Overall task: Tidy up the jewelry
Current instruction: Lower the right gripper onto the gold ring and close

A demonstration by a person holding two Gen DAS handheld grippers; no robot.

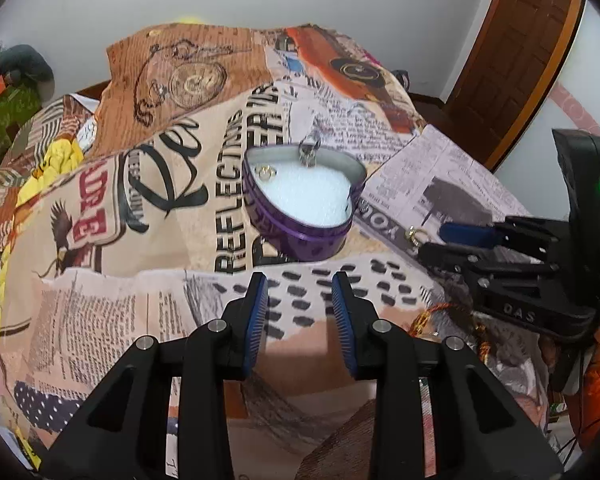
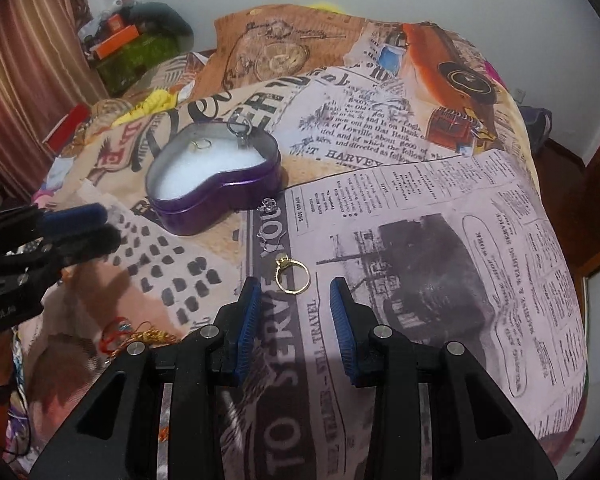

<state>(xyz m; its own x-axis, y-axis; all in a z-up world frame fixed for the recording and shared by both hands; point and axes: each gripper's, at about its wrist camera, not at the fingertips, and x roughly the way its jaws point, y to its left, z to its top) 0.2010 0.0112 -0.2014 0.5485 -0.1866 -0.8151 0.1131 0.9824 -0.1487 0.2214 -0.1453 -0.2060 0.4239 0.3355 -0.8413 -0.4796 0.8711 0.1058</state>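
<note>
Both grippers sat low over the bed's printed cover (image 2: 440, 208), pointing steeply down; heart-shaped purple tin (image 2: 216, 196) lay far-centre, lid off, white padding showing; a gold ring (image 2: 201, 144) was lying on the padding at its far-left lobe, a silver ring (image 2: 240, 126) perched at the far rim; so I judged sorting part done.

Right gripper (image 2: 294, 304): fingers narrowly parted, empty; gold stone ring (image 2: 291, 276) lay on the cover just beyond the tips, roughly centred between them; I read that as lined up for the next pick. Left gripper (image 1: 300, 300): fingers narrowly parted too, nothing between them; it hung near the tin, probably ready to steady it.

Right view alone showed the small silver pieces (image 2: 269, 222) between that ring and the tin; thin wire, looked fiddly to grip. It also showed the red-and-gold cord (image 2: 140, 334) near-left. Left view showed the right gripper from the side, tips close to the ring (image 1: 414, 236); whether they touched it I couldn't tell.
</note>
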